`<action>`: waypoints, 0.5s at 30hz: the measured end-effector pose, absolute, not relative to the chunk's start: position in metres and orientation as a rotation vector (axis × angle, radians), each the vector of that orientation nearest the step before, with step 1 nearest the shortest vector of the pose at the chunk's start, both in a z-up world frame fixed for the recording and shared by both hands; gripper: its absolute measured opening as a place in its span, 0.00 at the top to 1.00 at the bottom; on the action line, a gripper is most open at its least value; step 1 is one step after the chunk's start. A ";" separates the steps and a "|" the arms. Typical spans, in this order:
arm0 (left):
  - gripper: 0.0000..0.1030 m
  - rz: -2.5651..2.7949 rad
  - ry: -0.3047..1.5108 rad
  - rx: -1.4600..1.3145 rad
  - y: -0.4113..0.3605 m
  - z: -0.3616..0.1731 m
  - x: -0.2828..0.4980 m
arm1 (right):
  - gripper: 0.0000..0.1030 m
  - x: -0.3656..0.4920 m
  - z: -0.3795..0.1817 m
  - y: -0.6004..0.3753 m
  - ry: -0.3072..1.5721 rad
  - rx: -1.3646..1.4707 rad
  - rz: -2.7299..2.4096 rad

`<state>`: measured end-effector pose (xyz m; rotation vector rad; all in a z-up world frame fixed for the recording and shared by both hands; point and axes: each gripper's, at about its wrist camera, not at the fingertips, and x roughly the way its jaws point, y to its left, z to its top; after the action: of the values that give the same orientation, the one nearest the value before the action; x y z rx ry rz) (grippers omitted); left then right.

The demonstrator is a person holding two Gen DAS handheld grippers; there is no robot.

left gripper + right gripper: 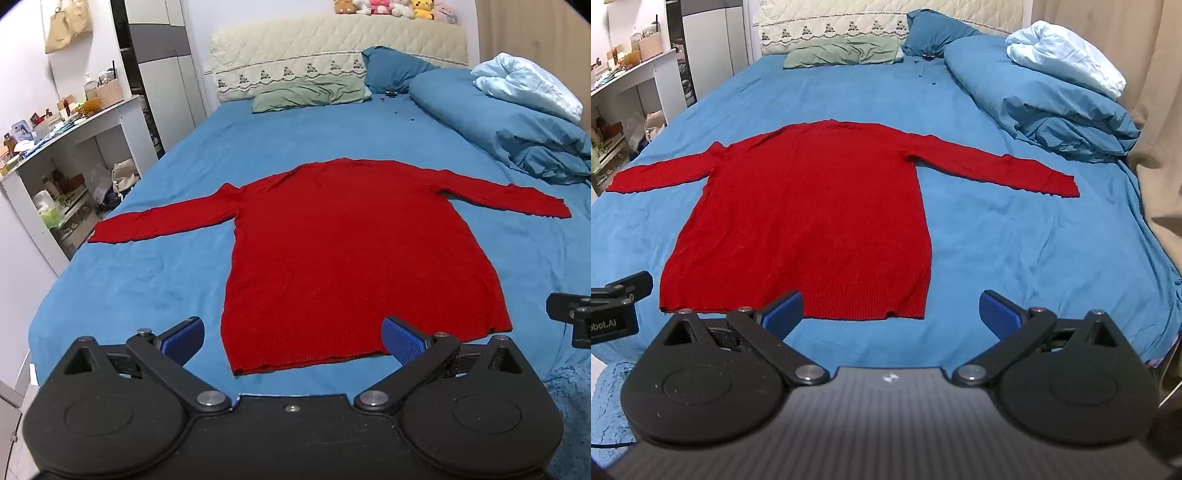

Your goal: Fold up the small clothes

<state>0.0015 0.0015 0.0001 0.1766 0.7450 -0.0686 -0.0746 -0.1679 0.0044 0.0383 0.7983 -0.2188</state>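
The red sweater point(354, 258) lies flat on the bed point(147, 273), sleeves spread. My left gripper point(293, 341) and right gripper point(892, 312) hover near its hem, fingers wide apart and empty.

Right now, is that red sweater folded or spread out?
Spread out: the red sweater lies flat on the blue sheet, both sleeves stretched sideways.

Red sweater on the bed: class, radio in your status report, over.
Left gripper open, right gripper open, both empty. Red sweater flat on blue bedsheet, sleeves spread, unfolded. Nothing on it; rolled duvet off to the side.
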 end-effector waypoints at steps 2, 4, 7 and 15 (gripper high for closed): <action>0.00 -0.068 0.748 0.166 0.003 0.001 0.002 | 0.00 -0.075 0.005 -0.168 0.796 0.035 -0.220; 0.00 -0.069 0.748 0.163 0.003 0.002 0.003 | 0.00 -0.075 0.005 -0.168 0.795 0.033 -0.222; 0.00 -0.066 0.748 0.165 0.004 0.003 0.007 | 0.00 -0.075 0.006 -0.167 0.795 0.035 -0.219; 0.00 -0.074 0.719 0.173 -0.001 0.004 -0.006 | 0.00 -0.074 0.010 -0.166 0.795 0.038 -0.216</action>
<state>-0.0055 -0.0006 0.0036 0.1727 0.7188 -0.0736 -0.0740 -0.1657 0.0095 0.0380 0.7946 -0.2157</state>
